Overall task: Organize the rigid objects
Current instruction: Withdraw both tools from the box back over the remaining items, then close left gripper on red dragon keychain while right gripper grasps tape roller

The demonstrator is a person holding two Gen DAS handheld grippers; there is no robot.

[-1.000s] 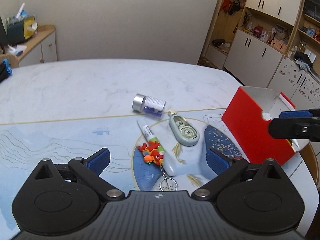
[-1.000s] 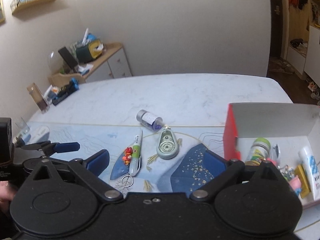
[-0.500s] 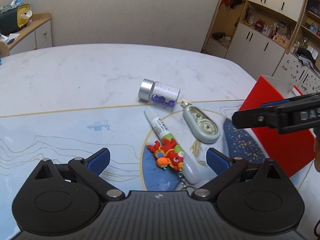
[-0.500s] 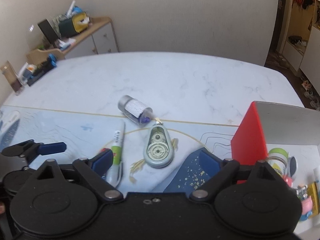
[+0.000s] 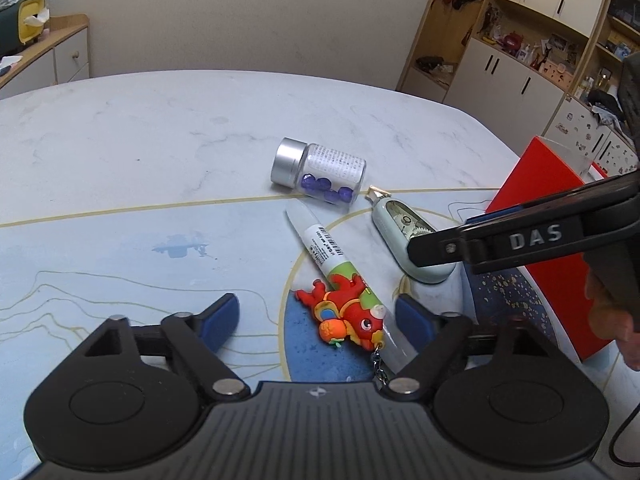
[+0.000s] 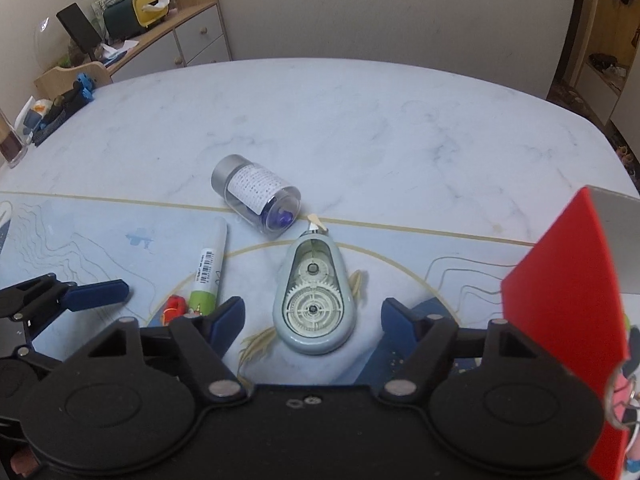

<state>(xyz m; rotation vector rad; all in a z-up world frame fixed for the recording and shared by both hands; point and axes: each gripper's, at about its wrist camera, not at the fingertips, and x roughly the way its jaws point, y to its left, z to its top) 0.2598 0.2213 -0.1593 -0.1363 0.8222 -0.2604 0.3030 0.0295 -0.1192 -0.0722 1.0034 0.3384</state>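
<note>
A red dragon keychain (image 5: pixel 346 314) lies on a white-and-green pen (image 5: pixel 336 264) on the table mat. My left gripper (image 5: pixel 316 320) is open and straddles both. A pale green correction tape dispenser (image 6: pixel 313 300) lies between the fingers of my open right gripper (image 6: pixel 312 316); it also shows in the left wrist view (image 5: pixel 400 228), partly hidden by the right gripper's finger. A clear vial of purple beads (image 6: pixel 256 194) with a silver cap lies on its side behind them, and shows in the left wrist view (image 5: pixel 318 174). The pen shows in the right wrist view (image 6: pixel 208 268).
A red-walled white box (image 6: pixel 568 308) stands at the right, with small items showing at its near corner; its red side shows in the left wrist view (image 5: pixel 548 200). A sideboard with clutter (image 6: pixel 132 20) stands beyond the table. Cabinets (image 5: pixel 520 64) line the far right wall.
Both grippers have moved forward and down. The left now straddles the keychain and pen; the right now straddles the correction tape dispenser. Nothing on the table has moved.
</note>
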